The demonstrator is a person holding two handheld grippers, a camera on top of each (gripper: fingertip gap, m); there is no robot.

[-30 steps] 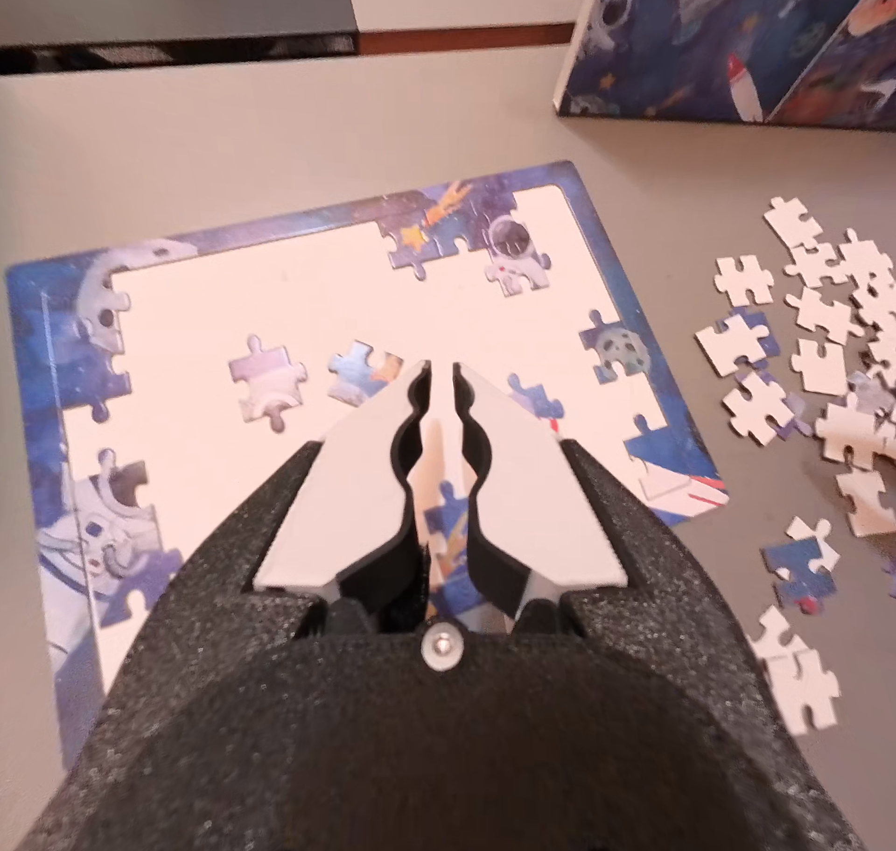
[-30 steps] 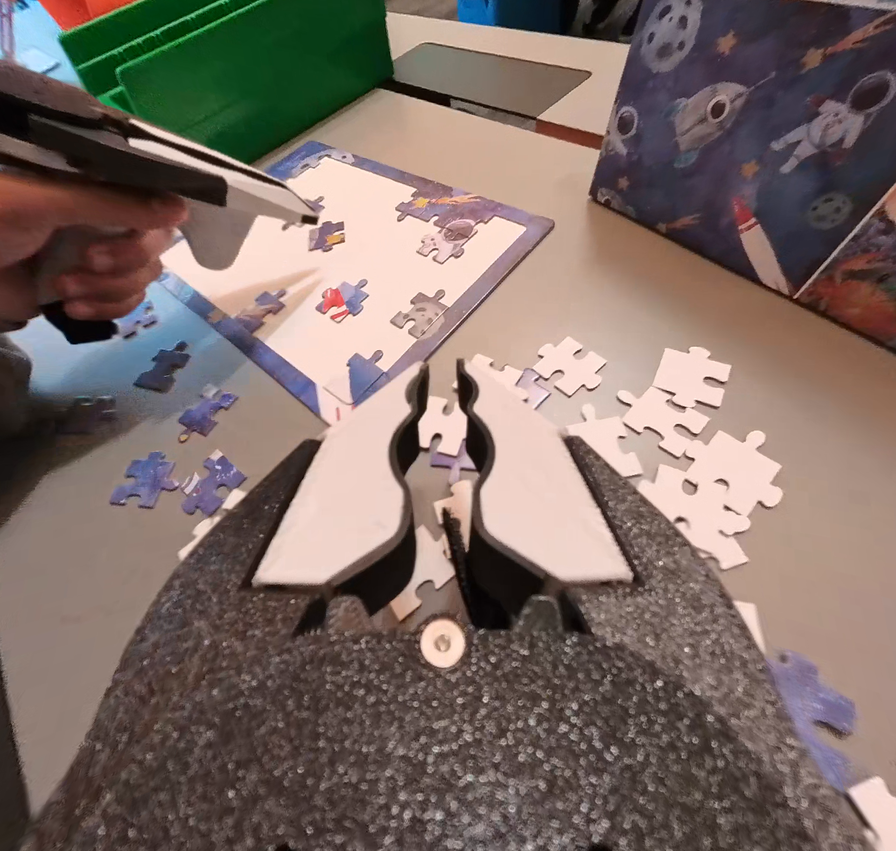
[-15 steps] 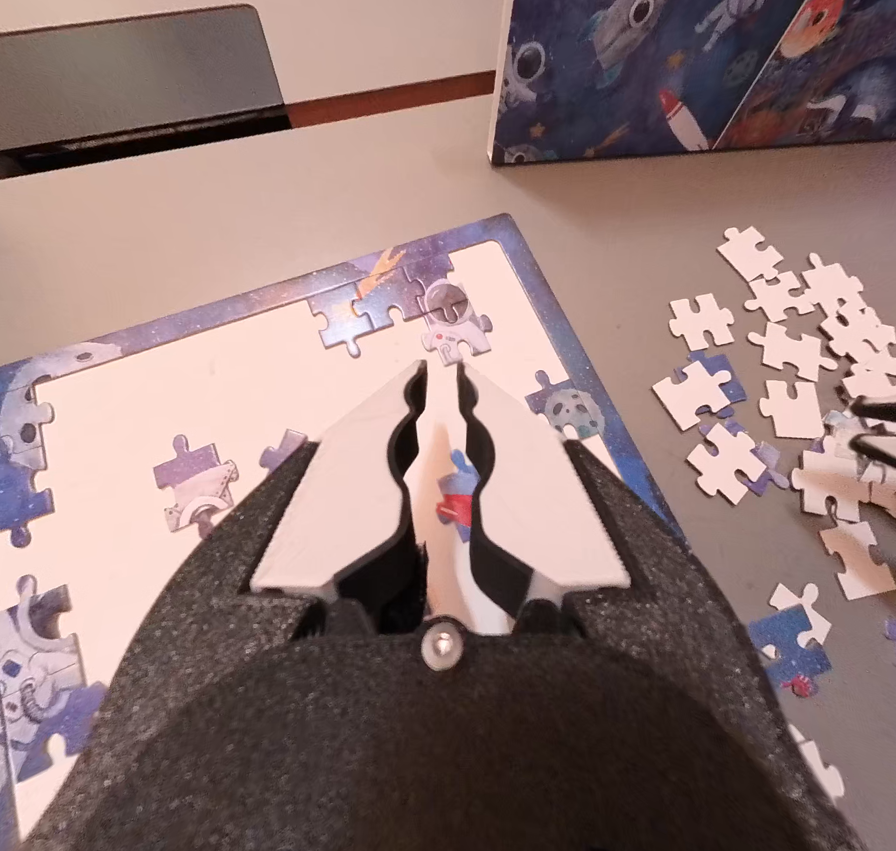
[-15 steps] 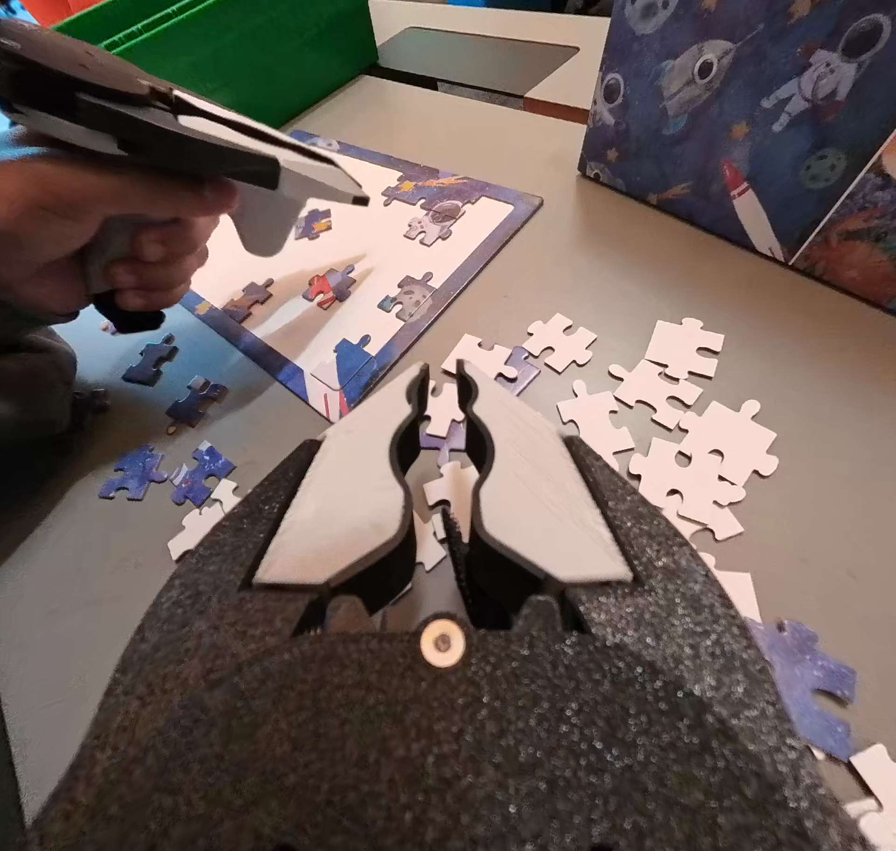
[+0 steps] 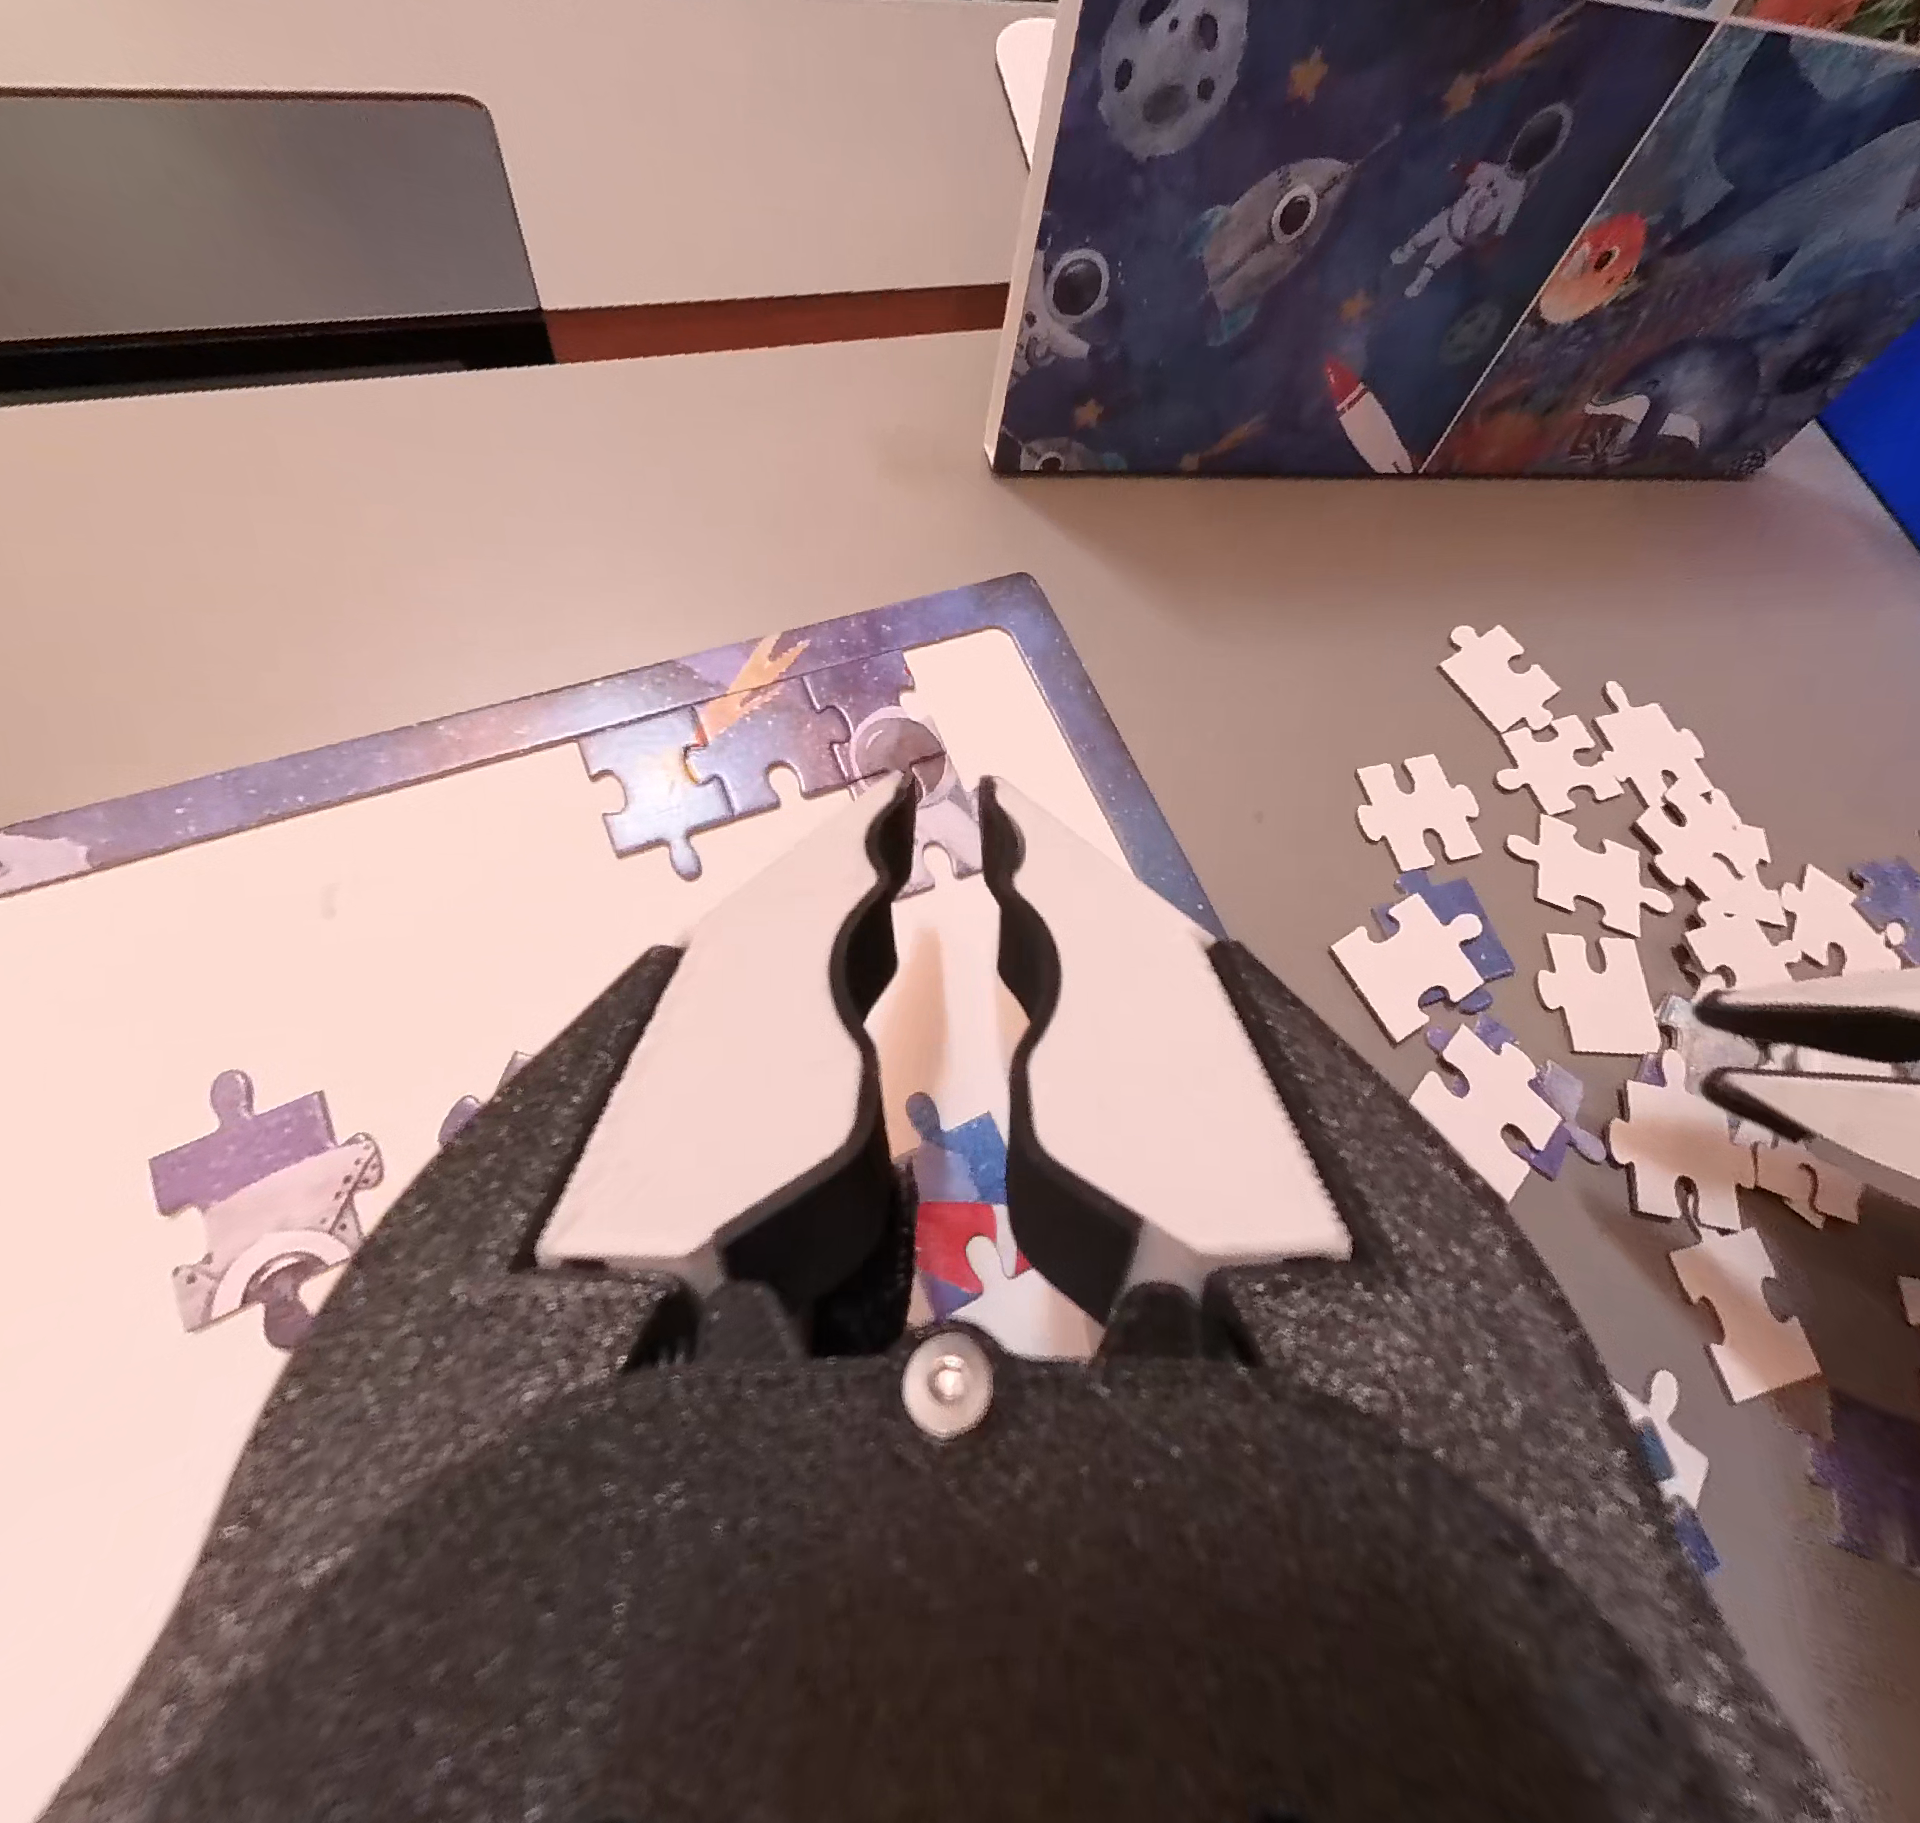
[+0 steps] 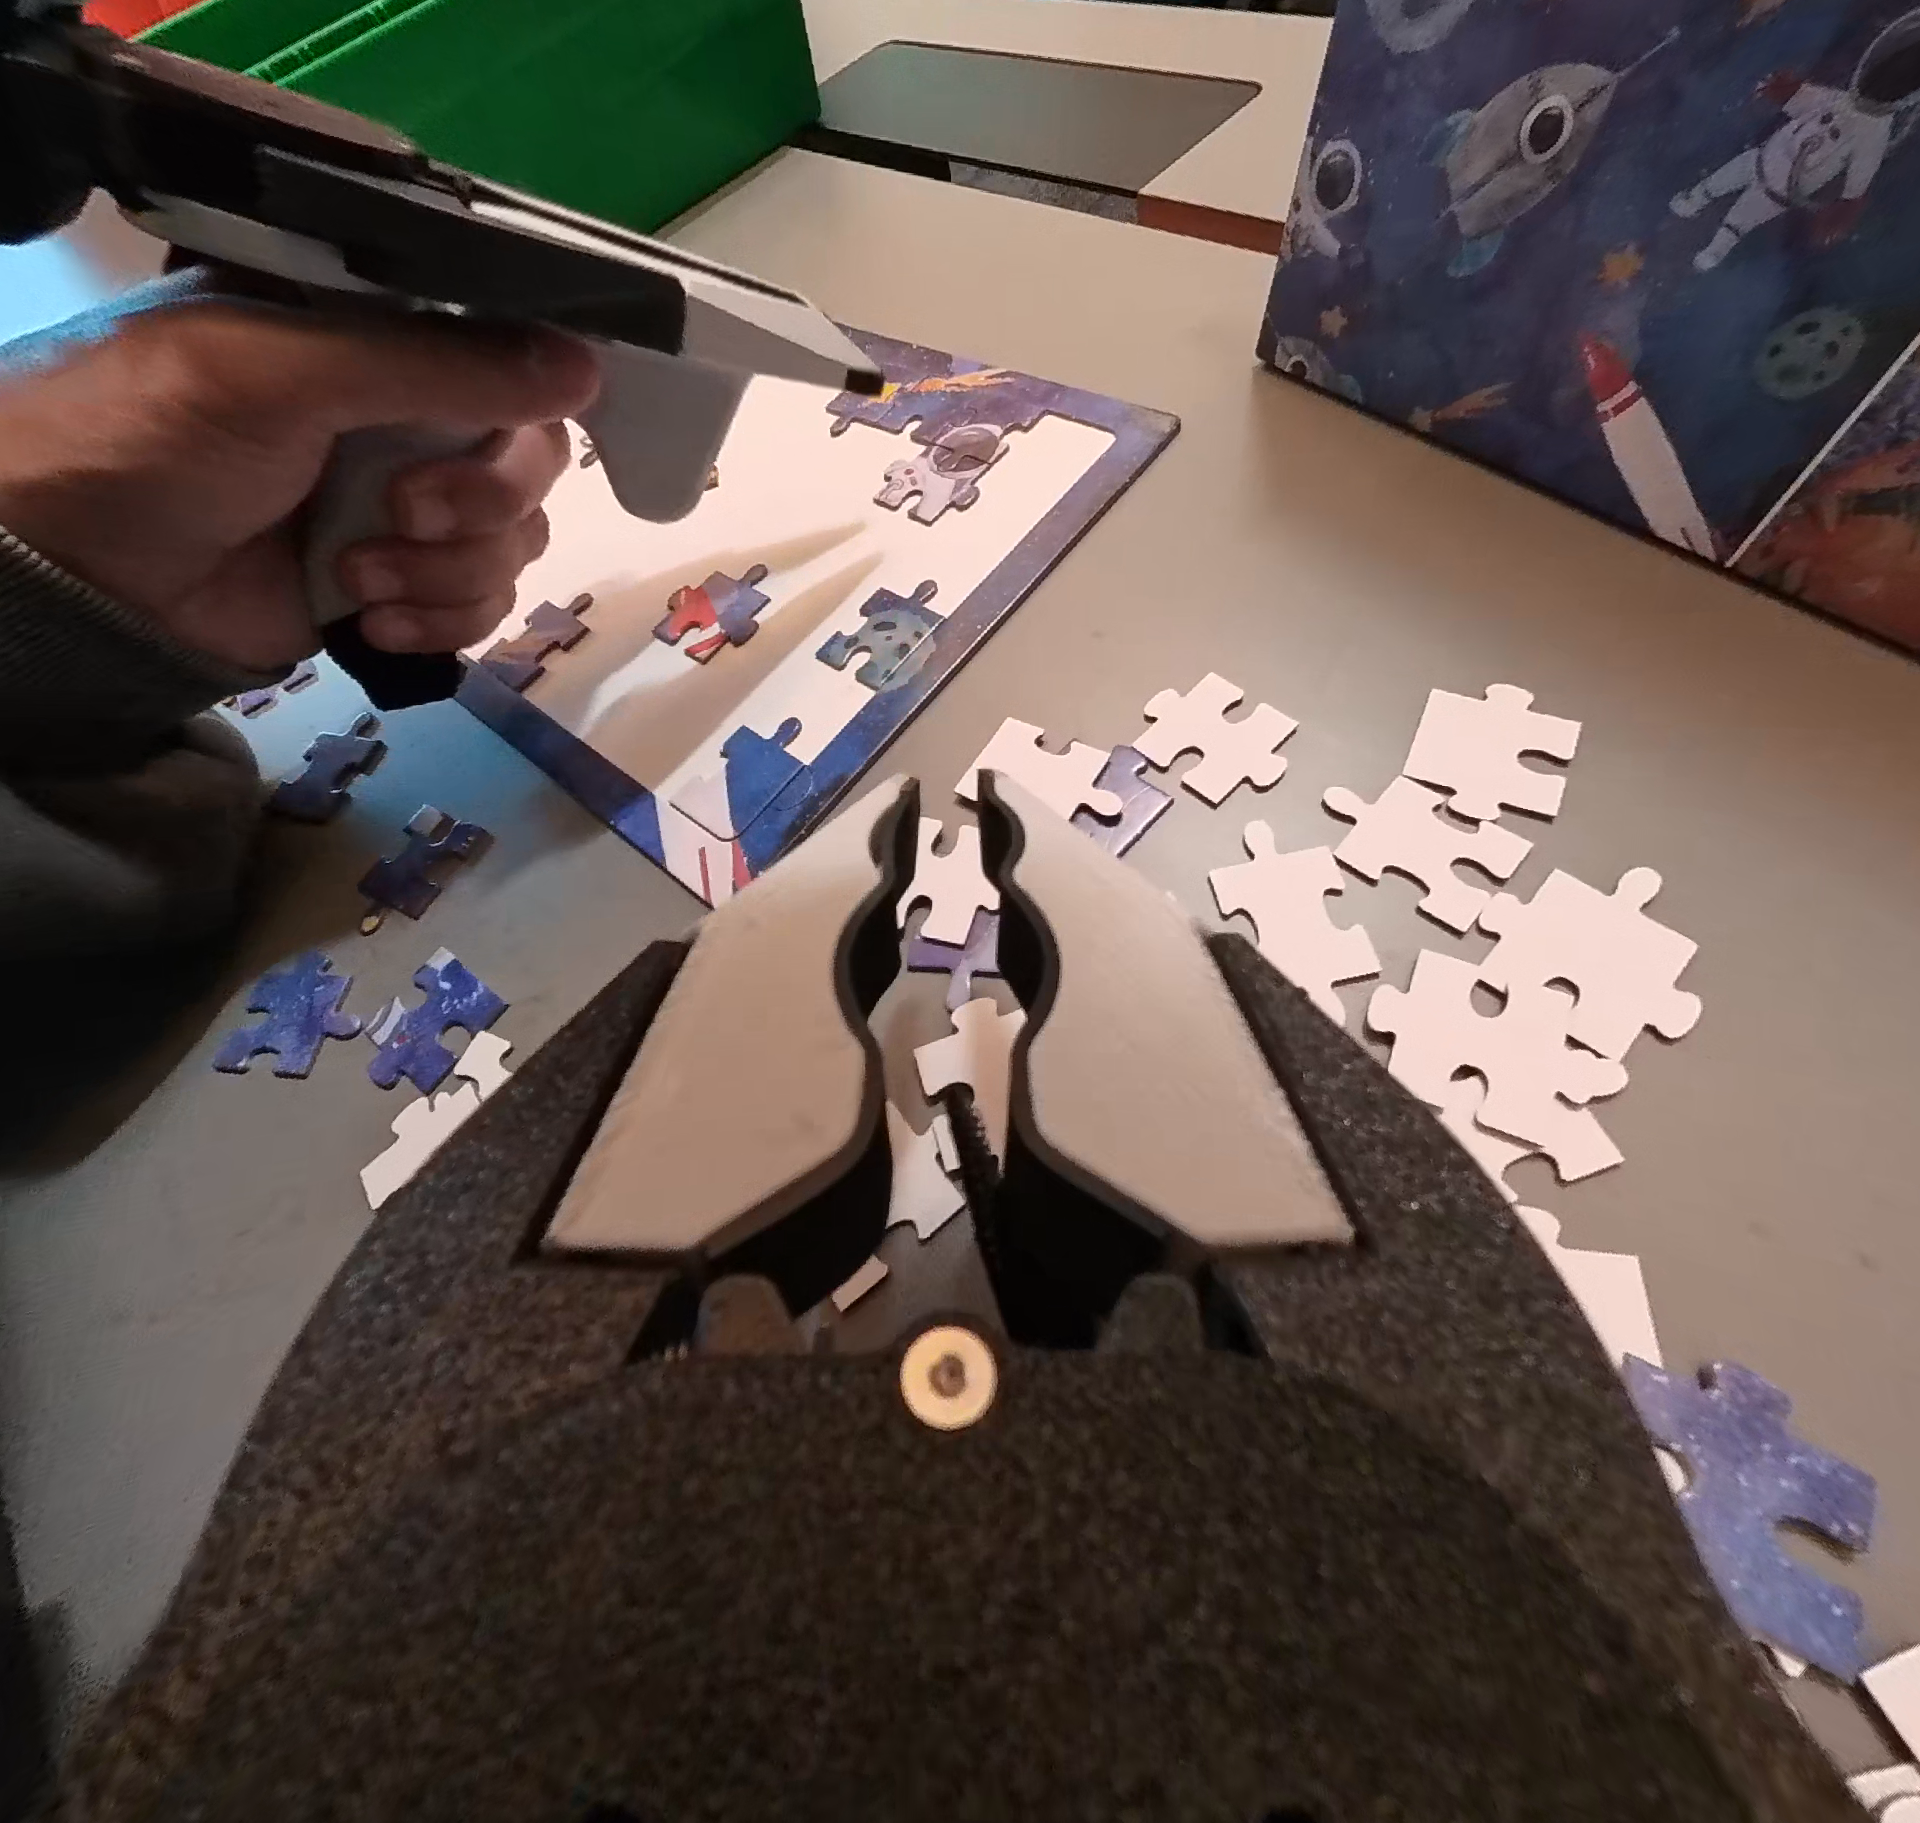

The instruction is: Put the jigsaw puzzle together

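Observation:
The blue-bordered puzzle board (image 5: 1081, 693) lies flat on the table and also shows in the right wrist view (image 6: 1039, 526). A few pieces are joined at its far edge, ending in an astronaut piece (image 5: 894, 739). My left gripper (image 5: 945, 786) hovers over the board's far right corner, tips just before the astronaut piece, jaws nearly together and empty. A red and blue rocket piece (image 5: 956, 1181) lies under it. My right gripper (image 6: 948, 797) hangs over the pile of loose pieces (image 6: 1455, 942), most of them white side up, jaws nearly together and empty.
The picture box (image 5: 1351, 215) stands upright at the far right. Green bins (image 6: 520, 59) stand beyond the board. Blue loose pieces (image 6: 416, 1015) lie near the board's near corner. A planet piece (image 6: 883, 635) and another loose piece (image 5: 260, 1191) lie on the board. A hand (image 6: 260, 485) holds the left gripper. My hands' fingertips stand some 15 cm from each other.
My left gripper has moved forward and right across the board to the astronaut piece at the far corner. My right gripper has edged in over the loose pile and now shows in the left view.

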